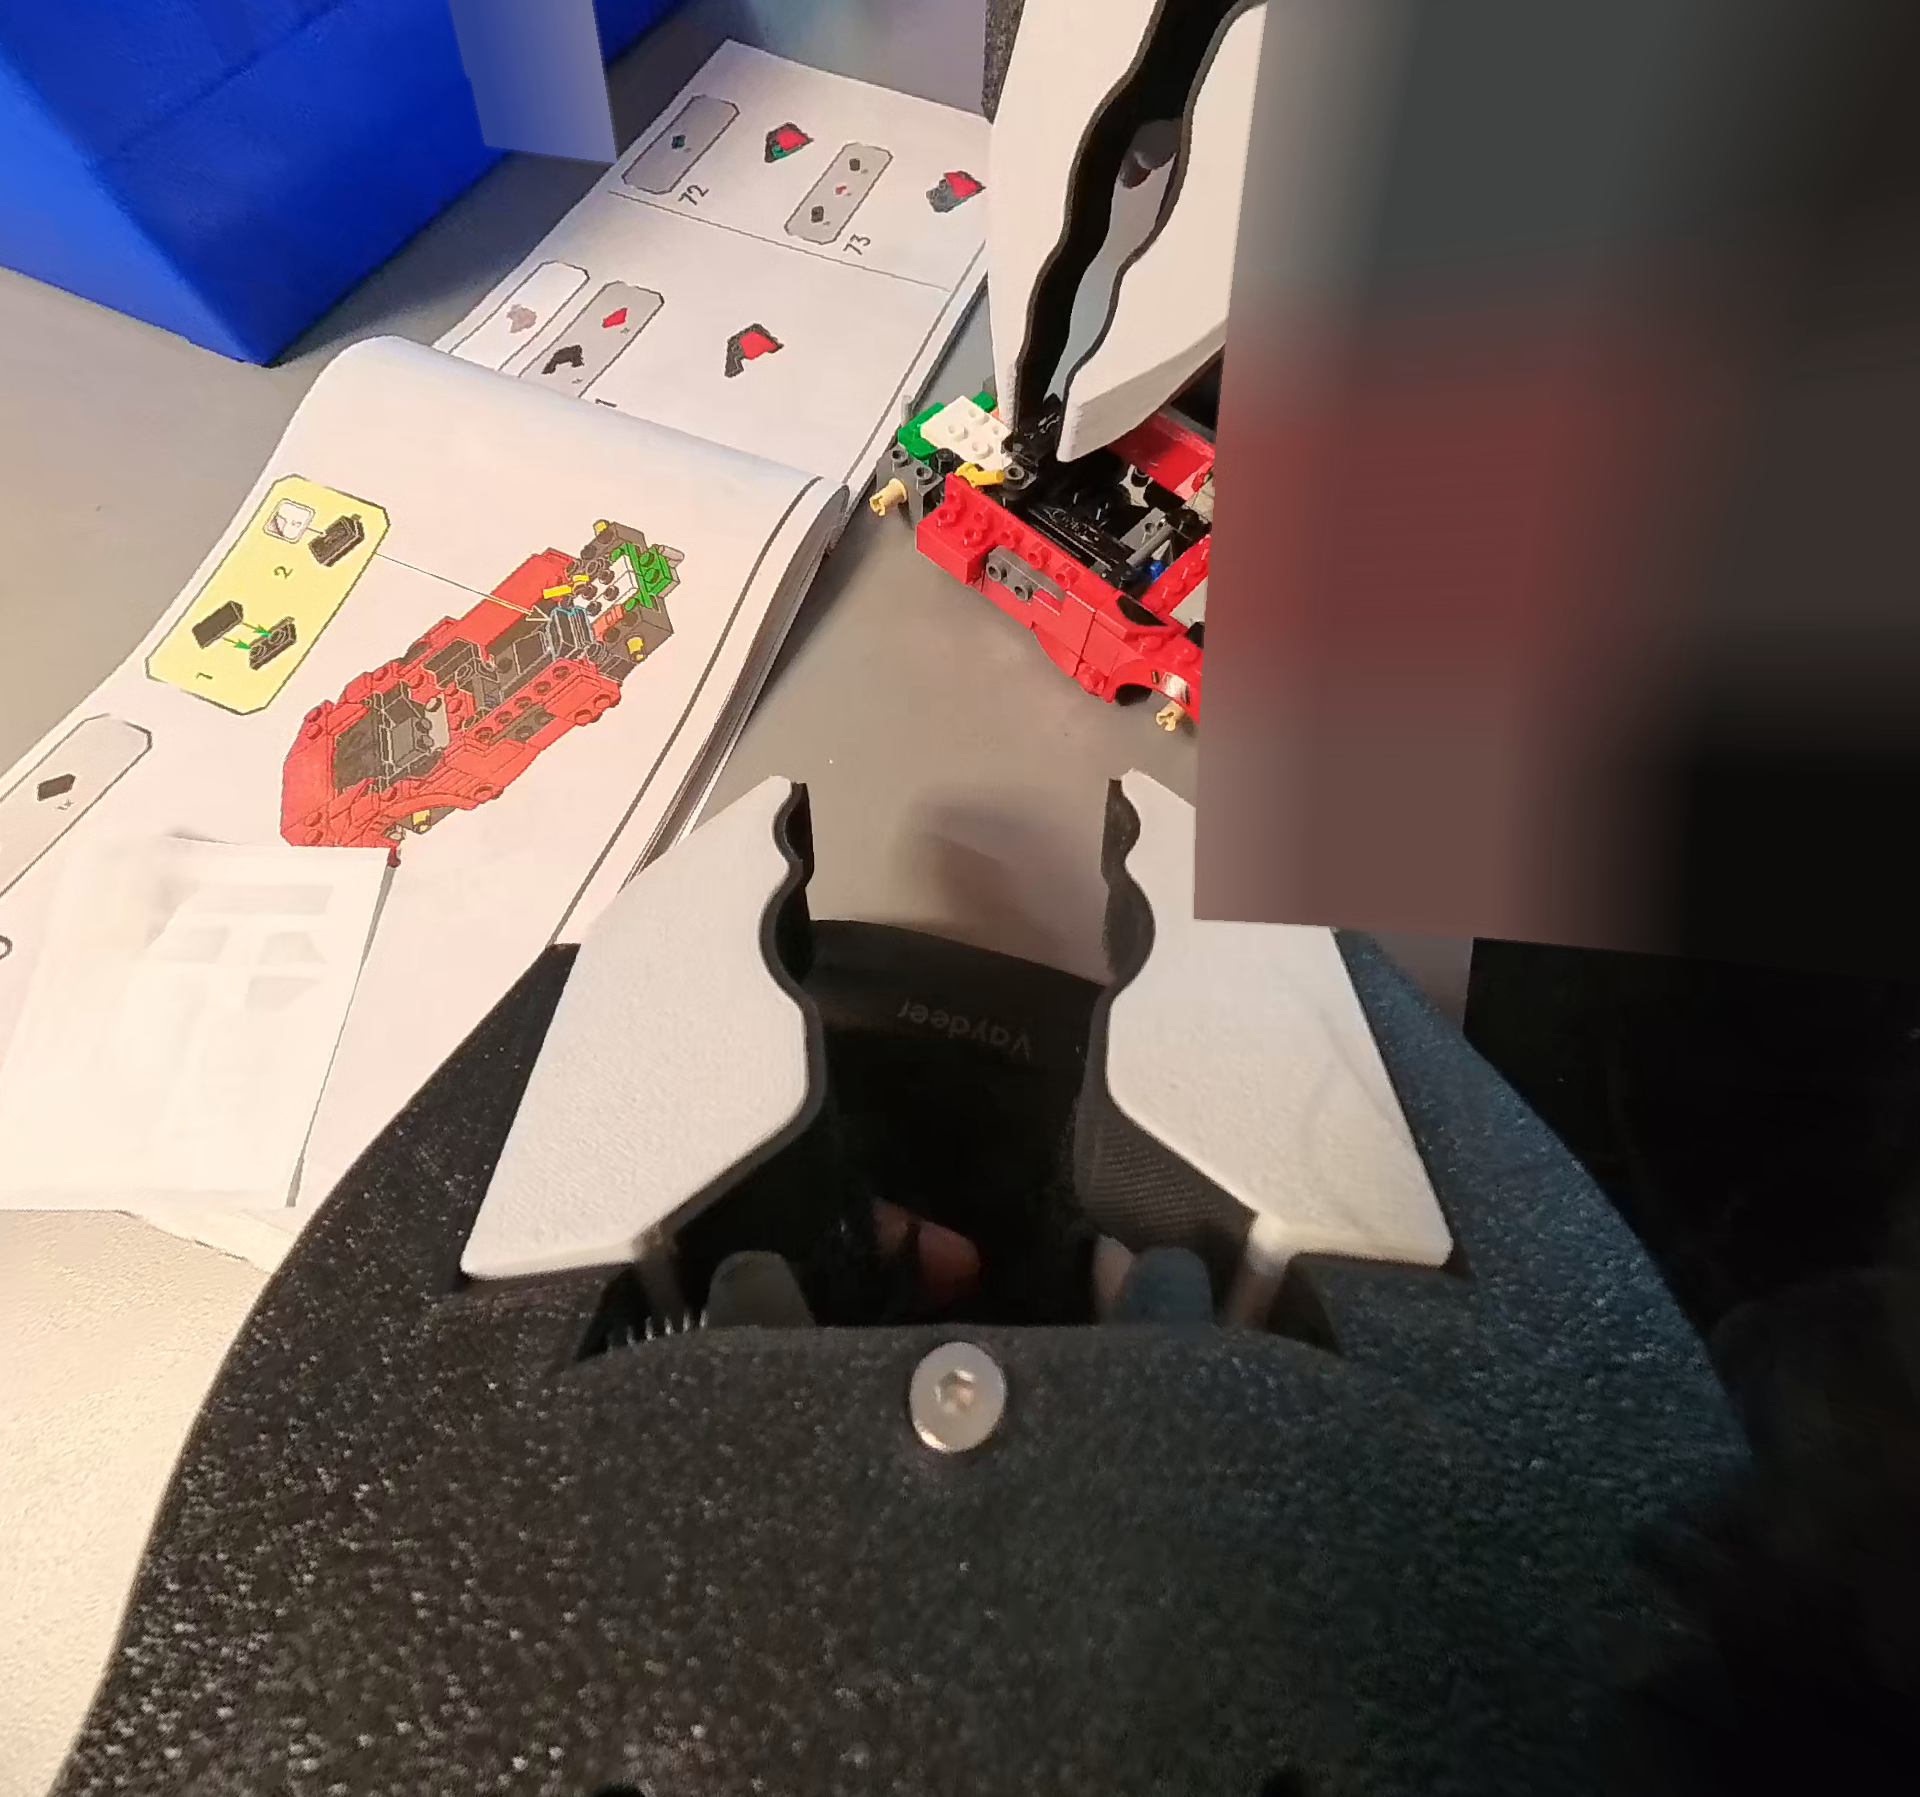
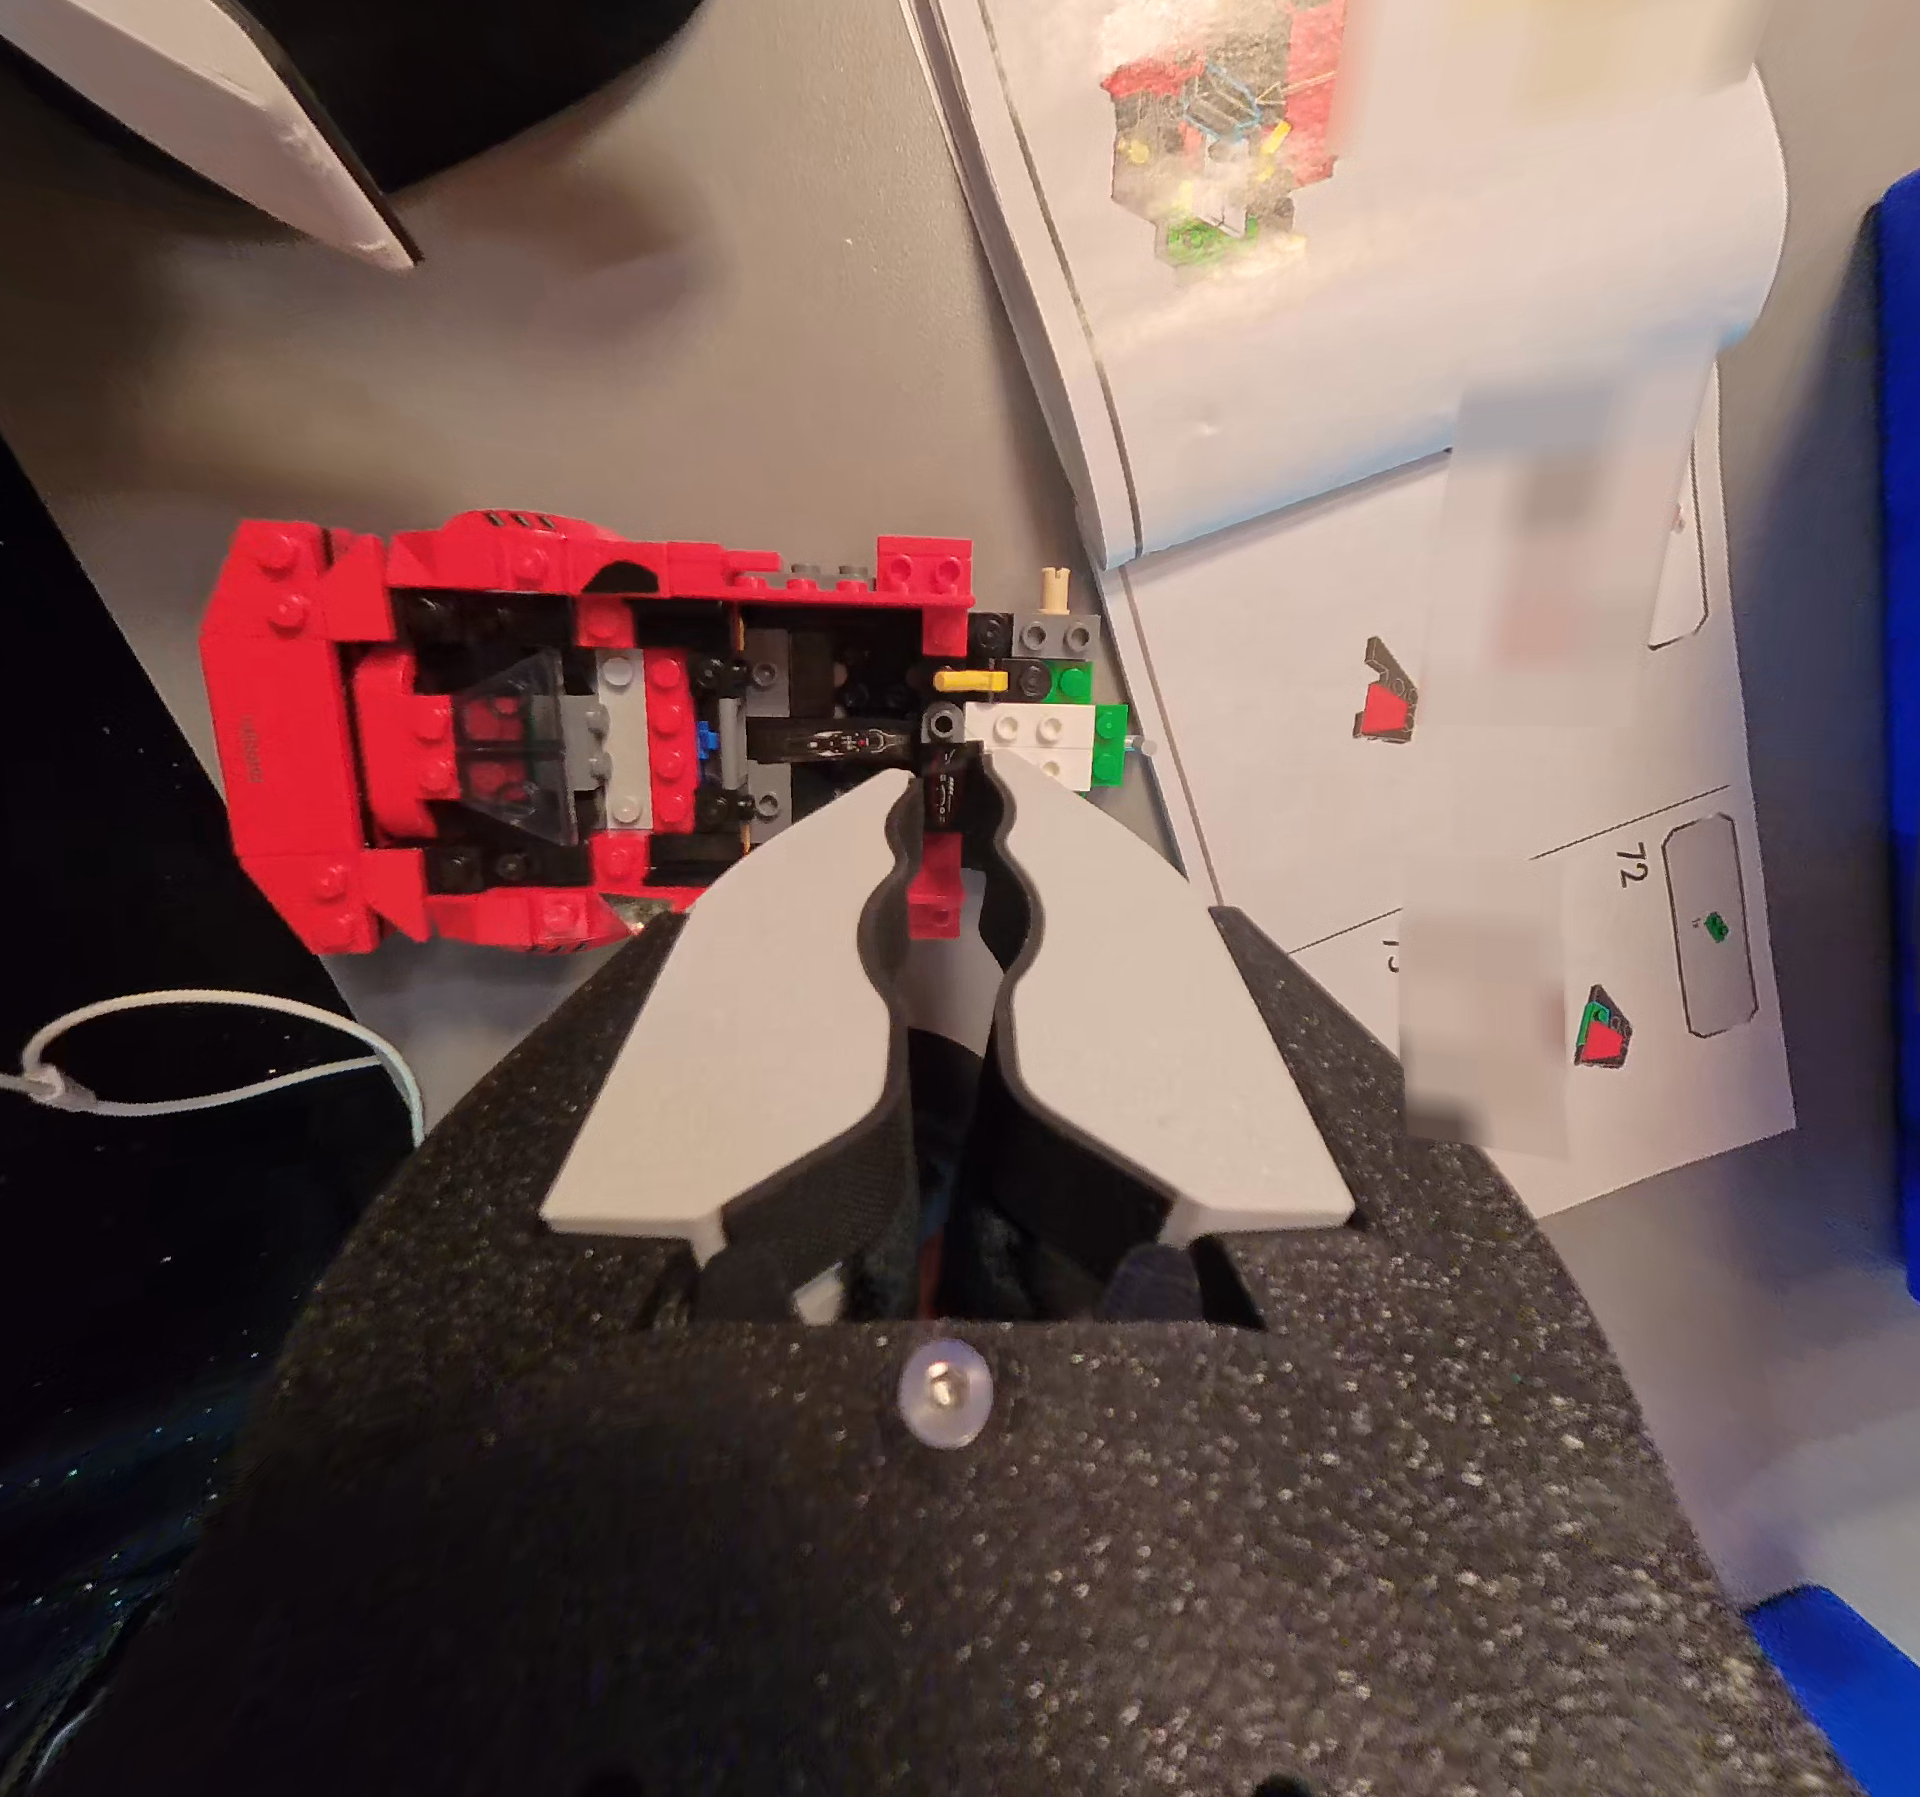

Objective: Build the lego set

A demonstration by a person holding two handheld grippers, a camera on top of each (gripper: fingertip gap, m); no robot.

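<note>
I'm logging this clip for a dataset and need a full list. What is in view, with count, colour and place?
Partly built brick car: one, mostly red with black interior, on the grey table, beside the booklet.
Small black brick piece: one, black, at the car's white-and-green end, between the right gripper's fingertips.
Open paper instruction booklet: one, white with coloured diagrams, on the table next to the car.
Blue plastic bin: one seen in the left wrist view, blue, behind the booklet.
White cable tie: one, white, near the car's red end.
Left gripper: one, grey fingers, open, empty, above the table.
Right gripper: one, grey fingers, closed on the black piece.
</note>
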